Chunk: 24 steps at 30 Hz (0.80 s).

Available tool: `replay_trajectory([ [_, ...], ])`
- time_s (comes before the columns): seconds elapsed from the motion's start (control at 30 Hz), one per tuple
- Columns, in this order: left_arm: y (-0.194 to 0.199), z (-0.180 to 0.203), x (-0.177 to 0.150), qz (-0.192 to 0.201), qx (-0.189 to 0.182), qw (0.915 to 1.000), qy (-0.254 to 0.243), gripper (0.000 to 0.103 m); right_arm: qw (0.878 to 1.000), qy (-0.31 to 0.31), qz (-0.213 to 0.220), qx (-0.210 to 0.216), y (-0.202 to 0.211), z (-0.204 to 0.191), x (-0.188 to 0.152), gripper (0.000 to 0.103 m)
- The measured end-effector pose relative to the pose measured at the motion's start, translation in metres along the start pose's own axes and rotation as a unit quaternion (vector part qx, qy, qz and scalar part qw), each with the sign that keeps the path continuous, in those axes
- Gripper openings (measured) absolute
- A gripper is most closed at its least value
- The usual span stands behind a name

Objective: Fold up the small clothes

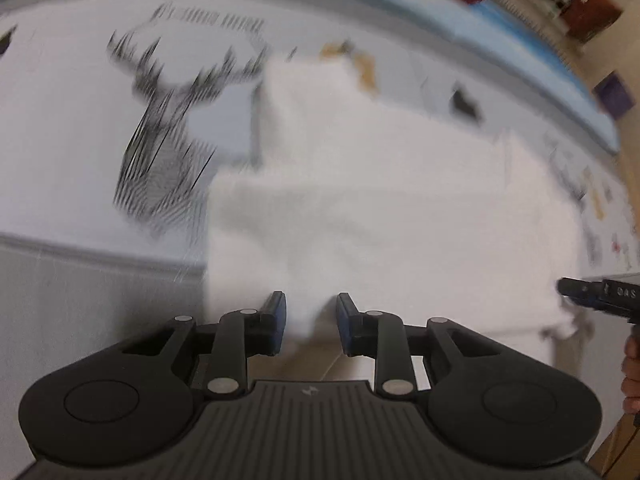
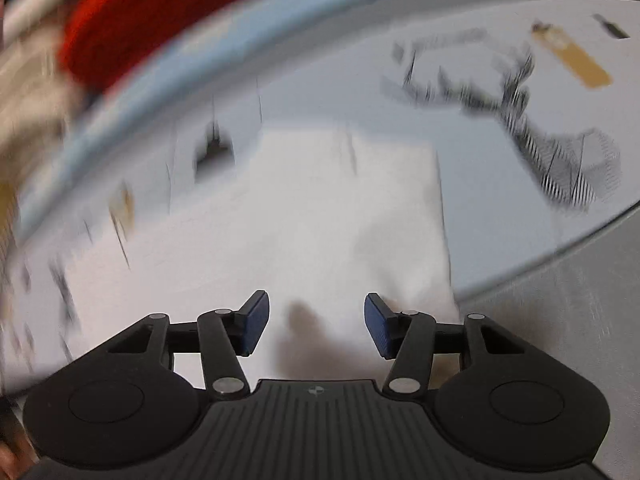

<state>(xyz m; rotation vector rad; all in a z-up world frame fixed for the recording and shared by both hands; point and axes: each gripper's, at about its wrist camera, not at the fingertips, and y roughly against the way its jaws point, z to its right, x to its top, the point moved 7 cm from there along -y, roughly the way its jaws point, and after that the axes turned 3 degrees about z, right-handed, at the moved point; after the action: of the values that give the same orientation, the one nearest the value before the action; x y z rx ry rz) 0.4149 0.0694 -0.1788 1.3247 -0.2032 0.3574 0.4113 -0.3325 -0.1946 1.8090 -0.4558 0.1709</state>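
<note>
A white garment (image 1: 380, 208) lies spread on the table, blurred by motion, with its near edge hanging over the table's front. My left gripper (image 1: 311, 322) is open, its blue pads either side of the garment's near hem without closing on it. The right gripper's tip shows at the right edge of the left wrist view (image 1: 592, 294). In the right wrist view the same white garment (image 2: 320, 216) lies ahead. My right gripper (image 2: 316, 330) is open wide over its near edge, holding nothing.
The table is covered by a white printed cloth with a black deer drawing (image 1: 168, 128) and a light blue border (image 1: 520, 44). A red object (image 2: 168, 12) sits beyond the far edge. The table's grey front (image 2: 560, 320) drops away nearby.
</note>
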Motion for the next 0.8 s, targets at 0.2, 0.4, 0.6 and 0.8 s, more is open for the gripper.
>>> replay_trajectory([
  [0.2, 0.047, -0.005, -0.009, 0.045, 0.006, 0.9989, -0.012, 0.030, 0.998, 0.049, 0.000, -0.030, 0.015, 0.003, -0.027, 0.055],
  [0.4, 0.106, -0.012, -0.043, 0.122, 0.037, 0.9913, -0.034, 0.030, 0.996, 0.037, 0.049, -0.070, 0.063, 0.009, -0.050, 0.054],
  [0.6, 0.135, -0.027, -0.142, 0.105, 0.027, 0.9941, -0.011, 0.032, 0.992, -0.016, 0.121, -0.009, 0.142, 0.005, -0.091, 0.053],
  [0.8, 0.127, -0.063, -0.230, 0.071, 0.045, 0.9947, 0.059, 0.034, 0.991, -0.046, 0.124, -0.003, 0.169, 0.043, -0.170, 0.053],
])
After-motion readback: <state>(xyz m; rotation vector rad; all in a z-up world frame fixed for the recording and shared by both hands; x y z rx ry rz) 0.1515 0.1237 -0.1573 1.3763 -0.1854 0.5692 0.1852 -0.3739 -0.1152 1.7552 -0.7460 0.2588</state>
